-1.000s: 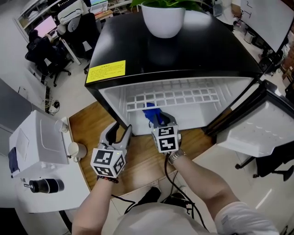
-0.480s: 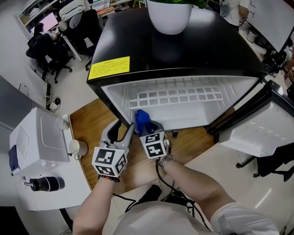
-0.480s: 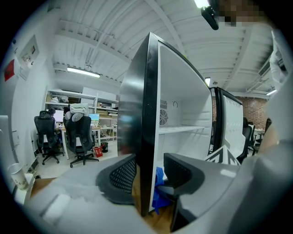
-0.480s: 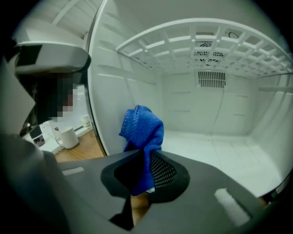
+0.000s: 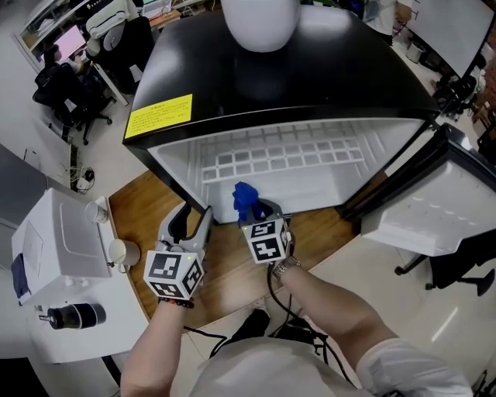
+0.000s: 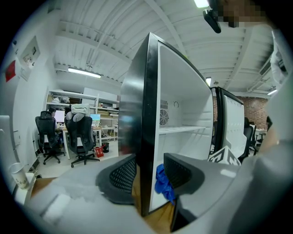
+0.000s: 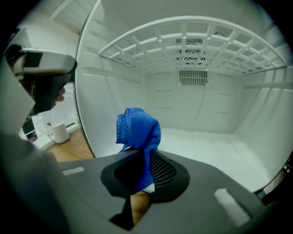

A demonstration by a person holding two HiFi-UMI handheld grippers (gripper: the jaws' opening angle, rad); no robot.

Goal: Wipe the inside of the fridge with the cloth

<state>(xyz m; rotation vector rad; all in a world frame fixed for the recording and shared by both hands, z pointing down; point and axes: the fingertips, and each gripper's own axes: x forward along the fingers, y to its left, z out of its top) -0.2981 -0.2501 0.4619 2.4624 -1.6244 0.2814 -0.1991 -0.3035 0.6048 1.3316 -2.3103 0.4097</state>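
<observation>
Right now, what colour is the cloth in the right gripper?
Blue, with a textured weave; the cloth shows best in the right gripper view.

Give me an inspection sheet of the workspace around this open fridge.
Surface: wooden platform under the fridge; white interior, wire shelf in place.
Job's things: blue cloth, bunched, at the fridge opening; door open.
Clutter: white pot on the fridge top; mug on the white counter.
Grippers: right gripper, jaws shut on the blue cloth; left gripper, jaws open, holding nothing.
Cables: black cable along the right forearm.
Surroundings: office chairs at the far left.
</observation>
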